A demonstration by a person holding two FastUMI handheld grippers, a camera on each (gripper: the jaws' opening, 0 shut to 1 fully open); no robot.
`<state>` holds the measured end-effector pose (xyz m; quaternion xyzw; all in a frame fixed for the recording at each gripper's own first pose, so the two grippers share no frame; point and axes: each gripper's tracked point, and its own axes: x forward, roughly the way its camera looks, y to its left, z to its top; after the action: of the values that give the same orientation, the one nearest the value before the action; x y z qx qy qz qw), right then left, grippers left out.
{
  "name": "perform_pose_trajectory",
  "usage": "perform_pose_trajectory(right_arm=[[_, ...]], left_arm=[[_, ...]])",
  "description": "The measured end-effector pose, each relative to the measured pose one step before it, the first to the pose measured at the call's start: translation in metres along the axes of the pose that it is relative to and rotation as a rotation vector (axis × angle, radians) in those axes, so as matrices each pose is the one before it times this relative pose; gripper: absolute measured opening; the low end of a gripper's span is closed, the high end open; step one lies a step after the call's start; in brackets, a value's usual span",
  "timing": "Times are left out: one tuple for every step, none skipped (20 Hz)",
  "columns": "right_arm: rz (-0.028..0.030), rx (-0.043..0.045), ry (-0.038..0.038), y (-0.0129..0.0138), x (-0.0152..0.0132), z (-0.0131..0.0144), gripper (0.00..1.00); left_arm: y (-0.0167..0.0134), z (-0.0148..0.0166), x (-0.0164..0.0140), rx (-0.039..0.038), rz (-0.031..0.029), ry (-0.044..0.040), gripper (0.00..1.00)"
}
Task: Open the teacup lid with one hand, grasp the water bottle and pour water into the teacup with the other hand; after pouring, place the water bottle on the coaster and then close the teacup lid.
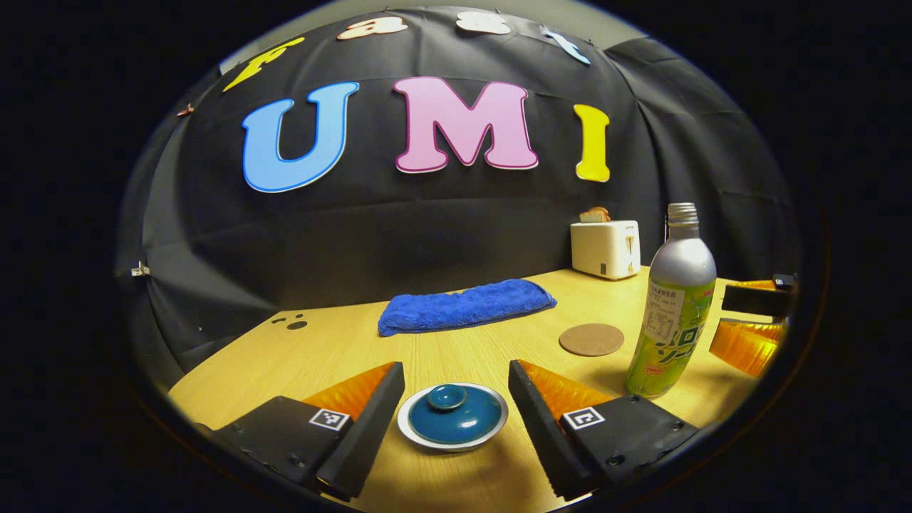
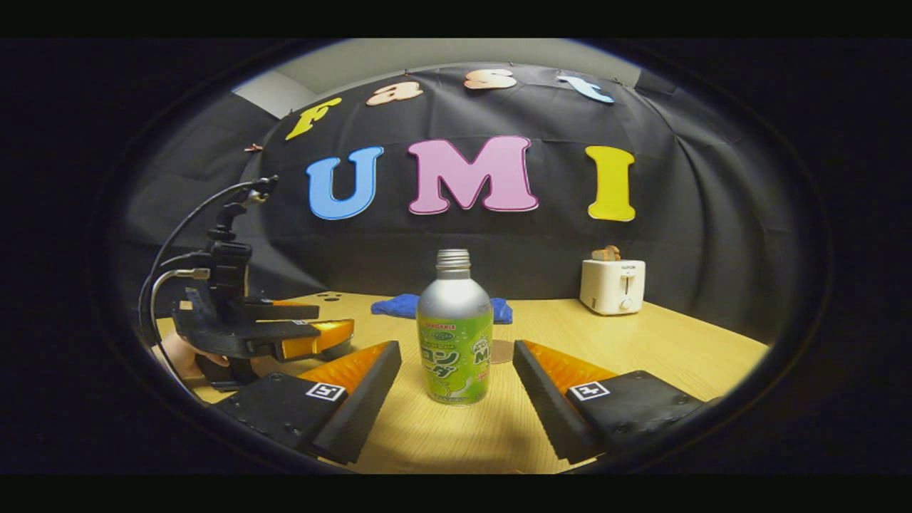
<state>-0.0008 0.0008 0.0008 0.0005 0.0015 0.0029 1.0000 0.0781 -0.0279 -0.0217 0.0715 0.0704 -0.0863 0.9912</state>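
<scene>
Both grippers open wide, nothing gripped.
The water bottle (image 2: 454, 335) stands upright, neck up, between the right gripper (image 2: 454, 406) fingers; the left gripper (image 1: 456, 417) flanks the teacup lid (image 1: 452, 415), knob up.

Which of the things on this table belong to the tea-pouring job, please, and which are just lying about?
For the job:
- teacup lid, still on the cup, between the left gripper's open jaws
- water bottle, upright, between the right gripper's open jaws
- coaster, bare

Lying about:
- blue towel
- toaster
</scene>
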Motion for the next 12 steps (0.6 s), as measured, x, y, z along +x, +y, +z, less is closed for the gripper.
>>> perform_pose_trajectory(right_arm=[[-0.00003, -0.00036, -0.00064, 0.00030, -0.00028, 0.00039, 0.98], [-0.00004, 0.00007, -0.00004, 0.00005, -0.00019, 0.00022, 0.98], [0.00008, -0.00016, 0.00028, -0.00029, 0.00079, -0.00037, 0.98], [-0.00001, 0.00005, -0.00041, -0.00036, -0.00039, -0.00045, 0.98], [0.00101, -0.00011, -0.00029, 0.00041, -0.00010, 0.00089, 0.98], [0.00259, -0.00075, 0.00103, 0.00115, 0.00044, 0.00060, 0.98], [0.00338, 0.00181, -0.00131, 0.00023, 0.00036, -0.00033, 0.98], [0.00366, -0.00178, 0.00118, 0.00057, -0.00069, -0.00039, 0.98], [0.00229, 0.00159, 0.00000, 0.00080, -0.00004, -0.00041, 0.98], [0.00030, -0.00076, -0.00073, -0.00043, -0.00066, 0.00025, 0.98], [-0.00001, 0.00048, 0.00025, -0.00009, -0.00041, -0.00021, 0.98], [0.00018, -0.00006, 0.00031, -0.00018, 0.00028, 0.00015, 0.98]], left_arm=[[-0.00112, -0.00184, 0.00409, 0.00640, -0.00395, 0.01318, 0.89], [0.00024, -0.00122, 0.00304, 0.00358, 0.00028, 0.01519, 0.87], [-0.00073, -0.00134, 0.00243, 0.00330, -0.00184, 0.01160, 0.84], [0.00002, -0.00067, 0.00216, 0.00023, -0.00033, 0.00918, 0.83], [0.00103, -0.00047, 0.00245, -0.00050, 0.00153, 0.00513, 0.78], [0.00034, 0.00043, 0.00179, -0.00152, -0.00140, 0.00386, 0.76], [-0.00025, -0.00245, 0.00126, -0.00182, -0.00139, 0.00933, 0.71], [-0.00017, -0.00142, 0.00159, -0.00132, -0.00319, 0.01288, 0.70], [-0.00055, -0.00143, 0.00160, -0.00199, -0.00285, 0.01220, 0.68], [0.00014, -0.00019, 0.00050, -0.00168, -0.00055, 0.00288, 0.65], [-0.00076, 0.00069, 0.00023, 0.00015, -0.00199, -0.00082, 0.60], [0.00212, -0.00046, -0.00041, -0.00282, 0.00829, -0.00262, 0.58]])
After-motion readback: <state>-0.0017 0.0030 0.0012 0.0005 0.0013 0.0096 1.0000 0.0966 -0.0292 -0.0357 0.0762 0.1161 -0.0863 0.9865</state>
